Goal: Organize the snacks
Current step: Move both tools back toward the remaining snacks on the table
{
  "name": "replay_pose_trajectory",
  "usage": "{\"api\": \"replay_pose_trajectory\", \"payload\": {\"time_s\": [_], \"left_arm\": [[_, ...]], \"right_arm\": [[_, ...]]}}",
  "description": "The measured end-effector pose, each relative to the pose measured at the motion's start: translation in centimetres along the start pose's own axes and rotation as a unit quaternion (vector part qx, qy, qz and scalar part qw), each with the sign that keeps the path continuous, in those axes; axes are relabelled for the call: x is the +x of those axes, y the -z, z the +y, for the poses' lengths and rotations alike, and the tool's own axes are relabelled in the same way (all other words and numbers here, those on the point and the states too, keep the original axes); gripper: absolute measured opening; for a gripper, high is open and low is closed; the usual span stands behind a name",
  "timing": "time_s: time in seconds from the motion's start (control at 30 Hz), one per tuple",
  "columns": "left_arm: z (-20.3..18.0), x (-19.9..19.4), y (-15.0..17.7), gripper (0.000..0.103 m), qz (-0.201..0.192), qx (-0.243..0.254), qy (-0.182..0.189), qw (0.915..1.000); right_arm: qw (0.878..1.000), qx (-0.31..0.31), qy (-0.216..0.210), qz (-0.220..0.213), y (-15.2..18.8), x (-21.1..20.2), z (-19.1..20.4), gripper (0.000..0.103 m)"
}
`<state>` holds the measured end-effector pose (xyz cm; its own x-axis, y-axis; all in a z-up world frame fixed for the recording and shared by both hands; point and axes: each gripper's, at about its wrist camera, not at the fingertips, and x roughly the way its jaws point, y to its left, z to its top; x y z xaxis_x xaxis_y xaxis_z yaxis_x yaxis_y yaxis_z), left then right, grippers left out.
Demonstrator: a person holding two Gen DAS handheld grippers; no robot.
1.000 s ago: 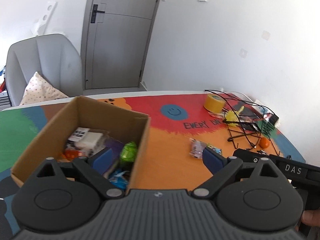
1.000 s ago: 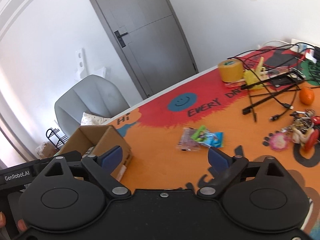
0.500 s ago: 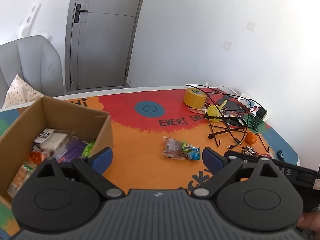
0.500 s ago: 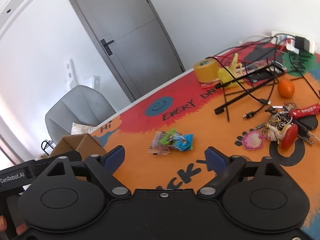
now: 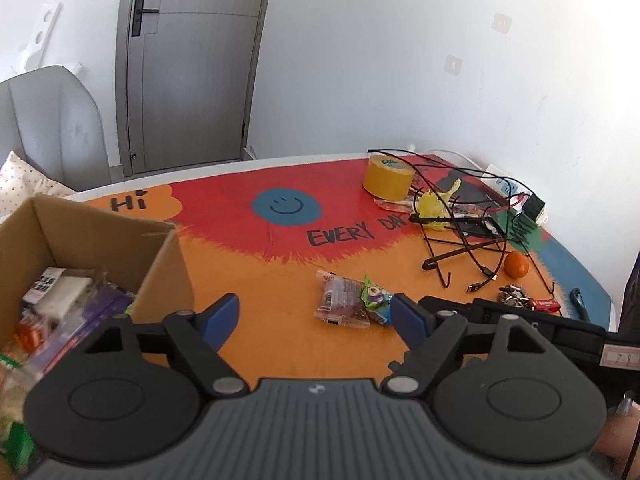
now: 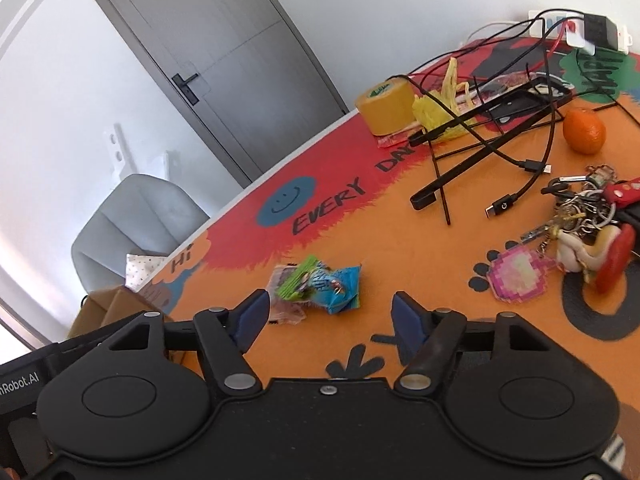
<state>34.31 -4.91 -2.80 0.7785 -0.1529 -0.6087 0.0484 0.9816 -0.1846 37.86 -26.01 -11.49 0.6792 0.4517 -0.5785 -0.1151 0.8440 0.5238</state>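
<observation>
A small pile of snack packets (image 5: 352, 304) lies on the orange part of the table mat: one clear with dark contents, one green, one blue. My left gripper (image 5: 316, 316) hangs just short of them, its jaws closing with nothing between the blue pads. My right gripper (image 6: 330, 318) points at the same packets (image 6: 320, 286) from the other side. Its jaws are closing too, and the packets lie just ahead of its left fingertip (image 6: 252, 316), not pinched. An open cardboard box (image 5: 168, 256) with several snacks inside stands at the left, its corner (image 6: 108, 304) showing in the right wrist view.
At the back right stand a yellow tape roll (image 5: 387, 178), a tangle of black cables and a wire stand (image 5: 460, 236), an orange (image 6: 584, 130), a bunch of keys with charms (image 6: 580, 232) and a power strip (image 6: 576, 28). A grey chair (image 6: 136, 216) and a door lie beyond the table.
Both grippers have moved forward and down toward the snack packets, which now look larger and closer. The box has slid to the left edge of the left wrist view. Both pairs of jaws have narrowed.
</observation>
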Motion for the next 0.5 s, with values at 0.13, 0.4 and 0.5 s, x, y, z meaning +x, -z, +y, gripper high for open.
{"api": "replay_pose_trajectory", "payload": {"time_s": [0.13,0.4,0.5], "left_arm": [[-0.1,2.2,-0.3,0.07,0.011,0.004,0.007,0.9999],[0.5,5.4,-0.7,0.058,0.032,-0.002,0.014,0.9994],[0.7,6.0,-0.8,0.056,0.035,-0.005,0.016,0.9992]], "right_arm": [[1.0,0.002,0.009,0.005,-0.5,1.6,-0.4,0.066],[1.0,-0.01,0.023,0.018,-1.2,4.2,-0.1,0.066],[0.999,-0.023,0.03,0.02,-1.4,5.0,0.5,0.066]]}}
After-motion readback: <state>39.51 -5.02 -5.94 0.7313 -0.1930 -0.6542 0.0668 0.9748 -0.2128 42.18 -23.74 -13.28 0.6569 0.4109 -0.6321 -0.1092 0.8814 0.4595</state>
